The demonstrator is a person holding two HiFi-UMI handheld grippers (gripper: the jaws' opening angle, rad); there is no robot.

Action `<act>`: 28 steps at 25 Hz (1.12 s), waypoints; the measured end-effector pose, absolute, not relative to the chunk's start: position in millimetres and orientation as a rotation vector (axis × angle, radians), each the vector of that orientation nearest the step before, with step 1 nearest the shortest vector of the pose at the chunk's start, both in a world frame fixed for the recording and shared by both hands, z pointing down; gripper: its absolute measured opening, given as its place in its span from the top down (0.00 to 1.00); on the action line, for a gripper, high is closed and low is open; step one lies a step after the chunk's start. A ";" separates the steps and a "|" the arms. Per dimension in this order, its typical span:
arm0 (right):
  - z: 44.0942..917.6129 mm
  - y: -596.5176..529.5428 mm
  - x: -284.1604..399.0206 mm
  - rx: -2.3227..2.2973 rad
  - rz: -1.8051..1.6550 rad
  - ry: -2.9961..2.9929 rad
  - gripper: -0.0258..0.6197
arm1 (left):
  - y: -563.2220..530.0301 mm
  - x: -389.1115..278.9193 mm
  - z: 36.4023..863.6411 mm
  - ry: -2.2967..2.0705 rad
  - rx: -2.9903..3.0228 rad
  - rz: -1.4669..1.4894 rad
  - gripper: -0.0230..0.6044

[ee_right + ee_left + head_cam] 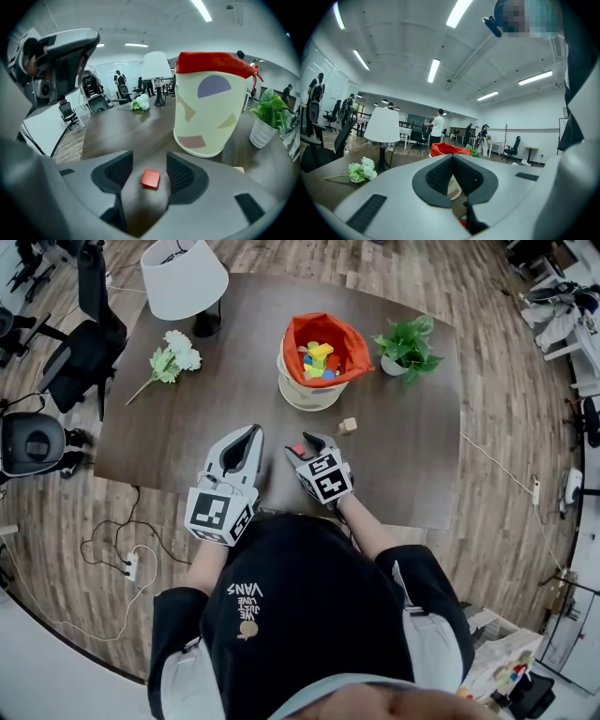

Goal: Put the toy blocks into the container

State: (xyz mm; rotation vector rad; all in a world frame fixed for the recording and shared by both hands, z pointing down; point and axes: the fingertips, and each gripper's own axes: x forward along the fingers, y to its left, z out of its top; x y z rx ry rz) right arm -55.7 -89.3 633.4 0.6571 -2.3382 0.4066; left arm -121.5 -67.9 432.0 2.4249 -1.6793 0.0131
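Open bench (187,442) runs from the right gripper (307,446) to the bucket (305,395), whose mouth is open from above. A wooden block (348,425) sits just right of that path. A plant (408,348) crowds the bucket's right side. Flowers (173,359) and a lamp (185,282) stand well apart on the left.
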 end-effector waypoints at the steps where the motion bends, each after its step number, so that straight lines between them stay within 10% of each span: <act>1: 638.6 -87.6 -55.7 0.649 0.405 -2.325 0.62 | -67.7 -122.1 431.9 -1.681 2.424 0.012 0.95; 28: 703.1 -71.3 -46.4 0.595 0.455 -2.105 0.70 | -67.0 -122.7 432.9 -1.654 2.434 0.025 0.95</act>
